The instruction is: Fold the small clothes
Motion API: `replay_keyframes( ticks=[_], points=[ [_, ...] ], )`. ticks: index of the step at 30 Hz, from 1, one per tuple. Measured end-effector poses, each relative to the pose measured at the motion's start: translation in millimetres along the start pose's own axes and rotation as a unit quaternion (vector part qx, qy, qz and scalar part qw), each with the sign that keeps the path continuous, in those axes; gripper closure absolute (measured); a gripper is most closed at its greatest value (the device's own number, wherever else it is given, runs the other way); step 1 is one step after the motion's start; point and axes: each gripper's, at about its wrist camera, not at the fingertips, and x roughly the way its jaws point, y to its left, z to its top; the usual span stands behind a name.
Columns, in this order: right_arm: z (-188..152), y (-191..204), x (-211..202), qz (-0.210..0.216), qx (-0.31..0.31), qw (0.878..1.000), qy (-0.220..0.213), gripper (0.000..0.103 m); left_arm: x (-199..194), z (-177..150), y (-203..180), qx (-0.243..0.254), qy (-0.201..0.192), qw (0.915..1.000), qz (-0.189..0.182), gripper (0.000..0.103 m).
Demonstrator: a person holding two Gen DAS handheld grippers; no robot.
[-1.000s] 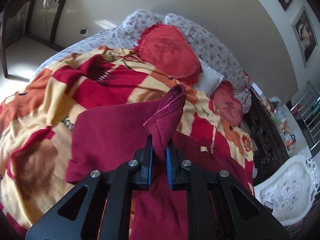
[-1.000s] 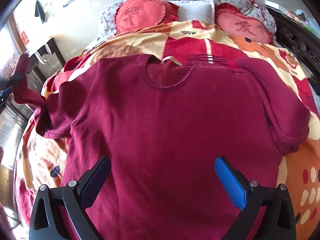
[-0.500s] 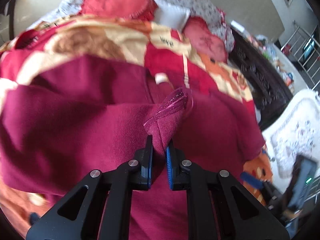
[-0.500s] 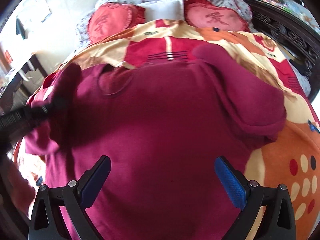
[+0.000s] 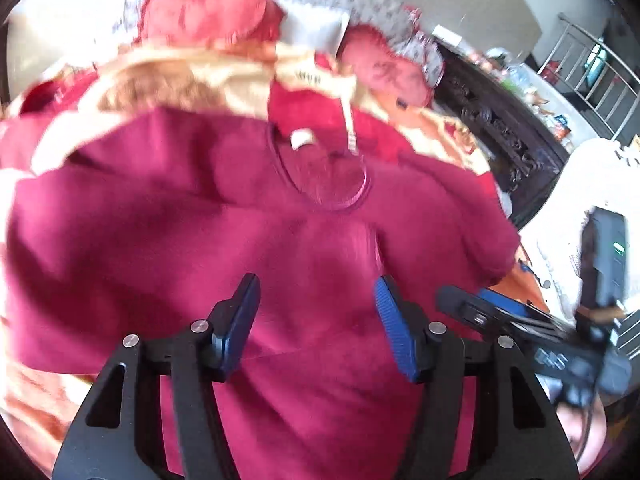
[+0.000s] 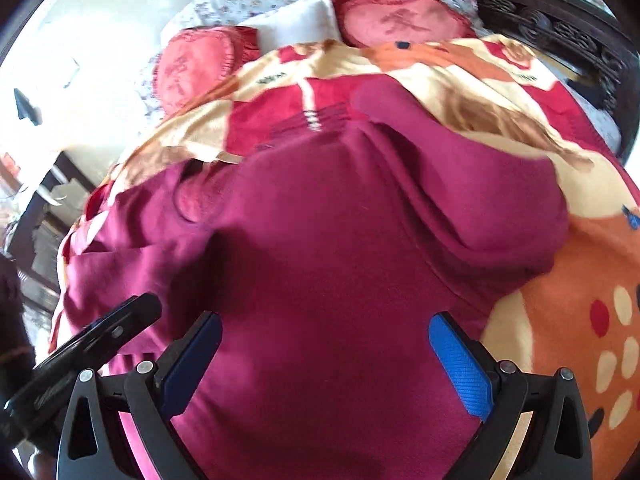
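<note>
I count one maroon long-sleeved knit top [image 5: 304,264] flat on the orange-red patterned blanket [image 6: 580,280], two heart cushions [image 6: 400,20]. Left gripper [image 5: 316,320] just opened, empty; right gripper [image 6: 324,360] spread, empty. Only left view shows the neckline.

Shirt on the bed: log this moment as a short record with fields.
garment: maroon shirt, spread flat, neckline toward the pillows
surface: patterned blanket on a bed
left sleeve: folded in over the body
right sleeve: lying outward on the blanket
left tool: jaws just opened, nothing between them
right tool: open, empty, over the lower body
pillows: two red heart cushions
</note>
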Motion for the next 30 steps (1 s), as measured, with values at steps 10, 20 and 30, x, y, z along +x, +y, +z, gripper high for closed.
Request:
replay_keyframes(
  ticks=[10, 20, 30],
  points=[
    [12.9, 46.3, 36.8, 0.026, -0.079, 0.996, 0.006, 0.006, -56.8, -5.8, 85.8, -0.071, -0.038, 0.9920, 0.097, 0.043],
    [16.0, 76.7, 55.0, 0.013, -0.173, 0.985, -0.010, 0.049, -78.5, -18.0, 137.9, -0.141, -0.056, 0.9796, 0.132, 0.043],
    [21.4, 70.5, 44.9, 0.046, -0.162, 0.985, -0.046, 0.096, -76.8, -19.5, 140.3, -0.149, -0.052, 0.9775, 0.140, 0.043]
  ],
)
